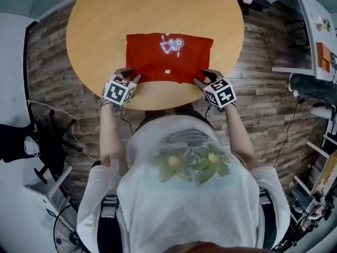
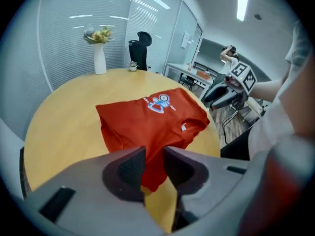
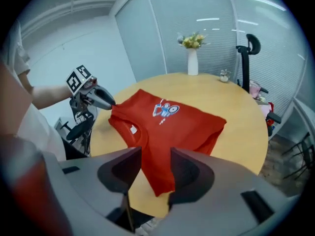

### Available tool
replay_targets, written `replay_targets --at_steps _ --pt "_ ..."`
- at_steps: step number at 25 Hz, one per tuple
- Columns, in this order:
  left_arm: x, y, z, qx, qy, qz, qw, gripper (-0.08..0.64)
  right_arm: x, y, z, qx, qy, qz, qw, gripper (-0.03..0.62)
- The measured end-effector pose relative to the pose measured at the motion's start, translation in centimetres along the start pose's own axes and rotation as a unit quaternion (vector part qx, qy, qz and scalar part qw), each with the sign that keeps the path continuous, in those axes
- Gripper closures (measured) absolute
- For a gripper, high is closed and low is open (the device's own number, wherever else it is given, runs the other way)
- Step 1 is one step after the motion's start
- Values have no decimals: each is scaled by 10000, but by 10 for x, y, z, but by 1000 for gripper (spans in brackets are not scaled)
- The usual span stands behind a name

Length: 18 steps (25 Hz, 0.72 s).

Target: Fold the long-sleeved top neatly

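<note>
As the top (image 1: pixel 168 57) is lying folded into a rectangle near the worktop (image 1: pixel 105 15) edge, left hand-held gripper (image 1: pixel 131 77) is gaping narrowly, right hand-held gripper (image 1: pixel 202 78) wider, seemingly pinching nothing; folding is looking nearly done.

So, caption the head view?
Left hand-held gripper and right hand-held gripper at near corners of a folded red top on a round table.

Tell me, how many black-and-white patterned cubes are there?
2. One cube rides the left hand-held gripper at the red top's near-left corner; the other rides the right hand-held gripper at its near-right corner.
</note>
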<state>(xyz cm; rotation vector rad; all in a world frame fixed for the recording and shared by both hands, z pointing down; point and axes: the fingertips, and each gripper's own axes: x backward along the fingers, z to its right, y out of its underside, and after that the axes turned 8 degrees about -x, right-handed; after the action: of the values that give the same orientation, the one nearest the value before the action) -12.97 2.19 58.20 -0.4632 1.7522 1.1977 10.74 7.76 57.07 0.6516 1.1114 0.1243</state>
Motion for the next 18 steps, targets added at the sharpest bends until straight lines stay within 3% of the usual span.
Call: replay_targets --at_steps 5,9,11,15,18 --pt "22 -45 -19 388 535 491 9966 468 3 -53 20 -136 195 518 9984 413" --pt "8 -70 -55 63 -116 484 9987 467 -16 -76 52 -9 543 470 9974 413" --pt "-9 -78 -80 -13 -440 392 9983 467 -30 -86 83 -209 844 392 9954 413" --pt "-43 -71 -126 317 -912 192 9951 468 -55 -81 133 -774 1184 -97 9899 414" --pt "-60 -54 -141 500 -984 -54 9939 468 -69 -70 145 -778 1267 -403 9881 414"
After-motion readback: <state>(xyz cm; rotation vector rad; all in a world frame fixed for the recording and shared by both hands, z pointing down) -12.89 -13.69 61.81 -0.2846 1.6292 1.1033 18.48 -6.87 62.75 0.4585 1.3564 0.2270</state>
